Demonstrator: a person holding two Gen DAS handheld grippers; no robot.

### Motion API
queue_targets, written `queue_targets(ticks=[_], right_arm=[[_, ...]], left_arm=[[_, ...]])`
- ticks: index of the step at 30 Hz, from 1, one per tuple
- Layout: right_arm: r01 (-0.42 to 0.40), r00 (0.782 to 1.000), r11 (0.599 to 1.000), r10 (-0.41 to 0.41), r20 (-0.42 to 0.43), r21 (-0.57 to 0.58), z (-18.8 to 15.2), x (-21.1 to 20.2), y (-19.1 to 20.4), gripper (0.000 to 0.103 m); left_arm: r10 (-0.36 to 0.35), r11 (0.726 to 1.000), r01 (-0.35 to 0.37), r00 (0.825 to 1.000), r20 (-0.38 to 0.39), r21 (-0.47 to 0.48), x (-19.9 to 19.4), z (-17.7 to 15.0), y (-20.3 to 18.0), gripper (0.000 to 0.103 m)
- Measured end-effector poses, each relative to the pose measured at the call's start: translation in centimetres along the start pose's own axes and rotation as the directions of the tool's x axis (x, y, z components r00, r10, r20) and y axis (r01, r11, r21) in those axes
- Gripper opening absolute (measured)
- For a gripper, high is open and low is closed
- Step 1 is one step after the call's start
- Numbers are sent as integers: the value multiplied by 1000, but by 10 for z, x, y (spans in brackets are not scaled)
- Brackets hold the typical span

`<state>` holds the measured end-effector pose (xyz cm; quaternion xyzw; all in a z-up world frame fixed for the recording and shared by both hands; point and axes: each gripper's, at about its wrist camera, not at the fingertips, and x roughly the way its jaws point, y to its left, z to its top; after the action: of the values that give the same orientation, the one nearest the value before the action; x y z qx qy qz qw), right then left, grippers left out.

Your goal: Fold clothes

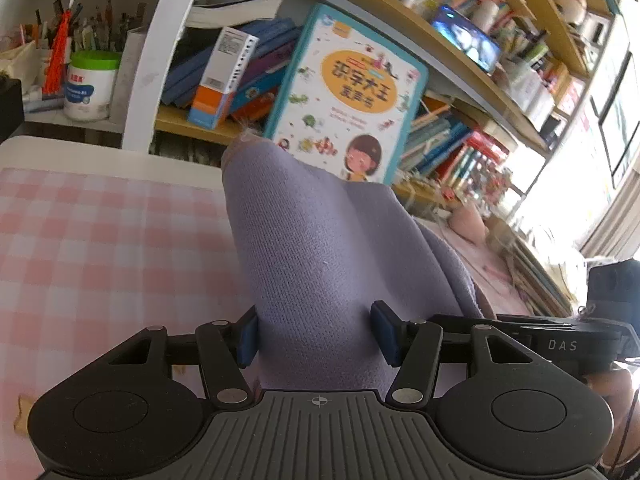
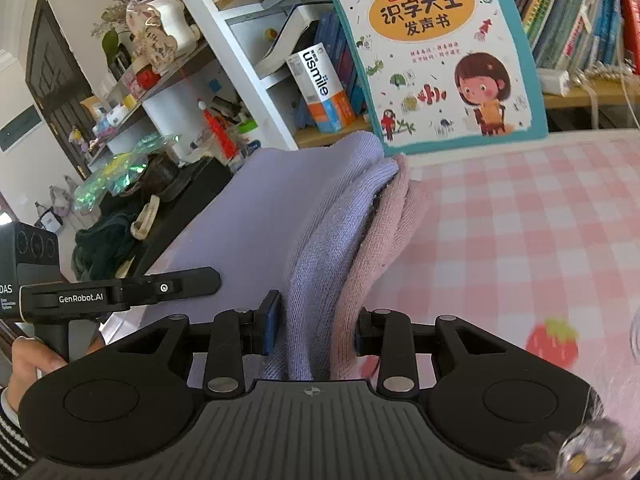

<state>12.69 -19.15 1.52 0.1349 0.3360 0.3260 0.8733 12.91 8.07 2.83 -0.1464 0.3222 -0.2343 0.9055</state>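
Note:
A lilac knit garment (image 1: 316, 248) with a pink lining is held up above the pink checked bed cover (image 1: 100, 248). My left gripper (image 1: 316, 340) is shut on a thick fold of it, blue pads (image 1: 248, 338) pressed against the cloth on both sides. In the right wrist view the same garment (image 2: 280, 208) shows its lilac outside and pink inner layer (image 2: 384, 224). My right gripper (image 2: 316, 328) is shut on its bunched edge. The left gripper's body (image 2: 120, 294) is at the left of that view, close beside.
A bookshelf stands right behind the bed, with a big children's book (image 1: 344, 92) (image 2: 436, 48) leaning on it. A desk with jars and pens (image 1: 80, 72) is at the left. A dark table with clutter (image 2: 132, 208) is beside the bed. The checked cover (image 2: 520, 240) spreads right.

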Motion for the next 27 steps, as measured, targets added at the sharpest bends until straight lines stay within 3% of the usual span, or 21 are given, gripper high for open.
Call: queue_targets(ticks=[12,27], right_arm=[[-10,1000,1000,9,1,21,53,62,-35,30],[-39,999,995,40,-5,95,80,122,-75,31]], left_arm=[[31,999,-30,1000,7,-27,55,48,33,57],[69,996,-66,997,45,-61,104,73,67,57]])
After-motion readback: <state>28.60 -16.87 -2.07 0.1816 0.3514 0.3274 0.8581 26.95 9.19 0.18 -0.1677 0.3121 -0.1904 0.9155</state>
